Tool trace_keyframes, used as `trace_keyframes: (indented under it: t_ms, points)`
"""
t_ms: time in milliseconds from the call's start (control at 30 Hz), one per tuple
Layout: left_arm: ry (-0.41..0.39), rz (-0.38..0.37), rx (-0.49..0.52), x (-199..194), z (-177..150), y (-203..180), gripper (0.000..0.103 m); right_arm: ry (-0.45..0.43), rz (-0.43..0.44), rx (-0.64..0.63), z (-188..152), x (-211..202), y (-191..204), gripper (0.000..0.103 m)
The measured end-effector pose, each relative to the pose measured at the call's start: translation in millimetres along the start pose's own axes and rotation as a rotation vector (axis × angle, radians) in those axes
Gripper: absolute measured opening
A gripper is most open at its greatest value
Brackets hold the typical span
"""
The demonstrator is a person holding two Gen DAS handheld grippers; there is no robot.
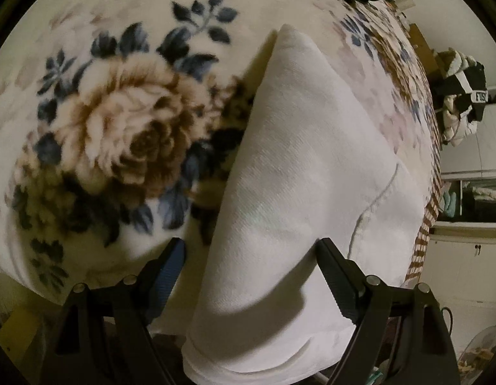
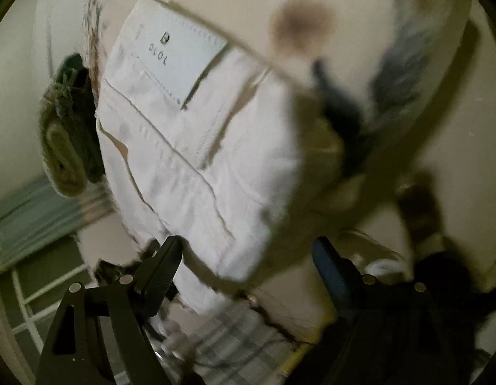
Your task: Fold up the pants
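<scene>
White denim fills the middle of my left wrist view: the pants [image 1: 299, 199] lie folded into a long tapering shape on a fleece blanket [image 1: 97, 122] printed with a big brown rose and blue leaves. From my left I see the rose first, then the folded edge of the pants running up to a blunt tip, then a curved seam near their right side. My left gripper [image 1: 251, 247] has its jaws spread wide, one finger over the blanket on the left, the other at the right over the cloth, with the near end of the pants passing between them. Nothing is pinched there. Past the blanket's striped edge on the far right, a black and white garment [image 1: 462, 96] hangs, with pale cabinets below it.

In the right wrist view, which is blurred, a dark green bundle [image 2: 68, 122] sits at the left, just beside the pants. The pants [image 2: 196, 147] show their waistband end, with a pale label [image 2: 187, 54] stitched on and pocket seams running diagonally below it. My right gripper [image 2: 248, 247] is also spread wide and holds nothing; the lower corner of the pants hangs between its fingers. To the right, the blanket is too smeared to read clearly.
</scene>
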State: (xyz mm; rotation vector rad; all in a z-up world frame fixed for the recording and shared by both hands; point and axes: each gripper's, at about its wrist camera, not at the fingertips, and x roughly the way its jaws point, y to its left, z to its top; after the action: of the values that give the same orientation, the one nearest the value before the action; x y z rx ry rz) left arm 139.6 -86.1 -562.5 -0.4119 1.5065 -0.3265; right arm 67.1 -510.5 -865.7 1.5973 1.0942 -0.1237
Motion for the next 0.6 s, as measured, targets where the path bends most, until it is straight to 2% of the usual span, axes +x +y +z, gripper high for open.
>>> trace_keyframes:
  t_ms: [33,67,200,267,333,400,600]
  points:
    - [0.004,-0.001,0.006,0,0,0,0.083,-0.027,0.013,-0.015,-1,2,5,0.076]
    - [0.007,-0.001,0.011,0,-1,0,0.083,-0.044,0.025,-0.029,-3,3,11,0.075]
    - [0.008,-0.003,0.016,1,-2,0,0.083,-0.077,0.045,-0.074,-12,0,28,0.075]
    - [0.007,-0.002,0.013,2,-3,1,0.083,-0.070,-0.007,-0.116,-8,-1,28,0.075]
    - [0.007,0.001,0.011,3,-3,0,0.083,-0.055,-0.025,-0.106,2,0,19,0.077]
    - [0.004,-0.002,0.011,4,-3,0,0.083,-0.050,0.001,-0.084,6,2,20,0.084]
    - [0.000,-0.016,0.003,5,-1,0,0.083,-0.098,0.071,-0.138,8,-3,51,0.084]
